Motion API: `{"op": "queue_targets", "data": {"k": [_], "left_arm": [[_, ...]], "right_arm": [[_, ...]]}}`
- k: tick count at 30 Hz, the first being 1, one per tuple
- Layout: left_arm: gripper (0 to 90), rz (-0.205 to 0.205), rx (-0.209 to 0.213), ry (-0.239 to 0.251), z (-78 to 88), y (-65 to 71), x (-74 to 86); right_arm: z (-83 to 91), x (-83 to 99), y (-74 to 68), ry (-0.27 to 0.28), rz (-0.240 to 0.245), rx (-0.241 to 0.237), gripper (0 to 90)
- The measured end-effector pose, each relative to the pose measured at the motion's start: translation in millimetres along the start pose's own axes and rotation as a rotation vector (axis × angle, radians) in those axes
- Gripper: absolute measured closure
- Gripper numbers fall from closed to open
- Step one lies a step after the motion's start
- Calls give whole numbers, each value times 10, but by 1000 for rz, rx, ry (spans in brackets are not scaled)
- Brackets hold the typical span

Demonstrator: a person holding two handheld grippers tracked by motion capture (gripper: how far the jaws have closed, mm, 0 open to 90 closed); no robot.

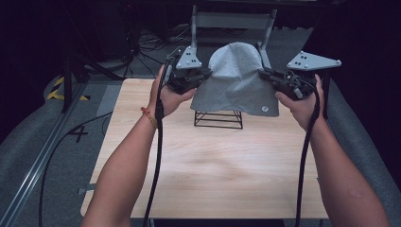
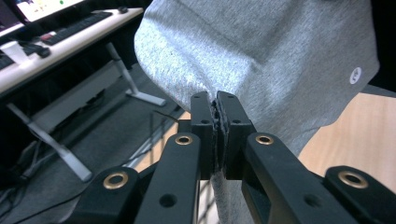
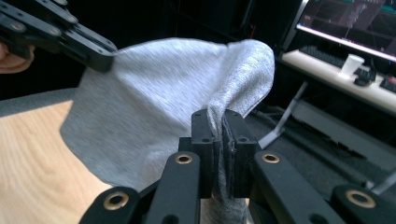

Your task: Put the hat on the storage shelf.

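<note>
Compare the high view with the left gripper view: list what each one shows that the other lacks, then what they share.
High view alone: the black wire stand on the table under the cloth, both forearms, and the right gripper pinching the cloth's right edge.

Left gripper view alone: a desk with a keyboard and a paper cup off to the side, plus a close look at the jaws pressed together on the fabric.

Both: the grey cloth with its small round white logo, the left gripper clamped on its edge, and the wooden table.

Wooden table (image 1: 213, 165) — wire rack (image 1: 218, 119)
</note>
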State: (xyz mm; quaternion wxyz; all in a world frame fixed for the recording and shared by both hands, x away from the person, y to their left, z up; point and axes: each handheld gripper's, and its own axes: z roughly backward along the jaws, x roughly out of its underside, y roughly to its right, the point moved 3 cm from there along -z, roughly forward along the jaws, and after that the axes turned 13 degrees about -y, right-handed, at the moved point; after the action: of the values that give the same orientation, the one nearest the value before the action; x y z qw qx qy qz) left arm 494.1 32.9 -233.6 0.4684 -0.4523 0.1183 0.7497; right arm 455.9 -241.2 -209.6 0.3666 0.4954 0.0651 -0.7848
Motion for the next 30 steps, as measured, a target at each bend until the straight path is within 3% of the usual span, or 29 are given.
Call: {"op": "queue_targets", "data": {"k": [7, 16, 25, 30], "left_arm": [[864, 37, -34, 0, -80, -228, -73], [864, 72, -59, -4, -140, -425, -166], [864, 52, -66, -18, -245, -460, -209], [864, 89, -61, -36, -329, -479, -68]], "right_arm": [[-232, -200, 25, -9, 24, 18, 847], [-341, -341, 165, 8, -3, 39, 847], [-484, -371, 236, 0, -17, 38, 847], [-563, -274, 242, -12, -37, 25, 847]]}}
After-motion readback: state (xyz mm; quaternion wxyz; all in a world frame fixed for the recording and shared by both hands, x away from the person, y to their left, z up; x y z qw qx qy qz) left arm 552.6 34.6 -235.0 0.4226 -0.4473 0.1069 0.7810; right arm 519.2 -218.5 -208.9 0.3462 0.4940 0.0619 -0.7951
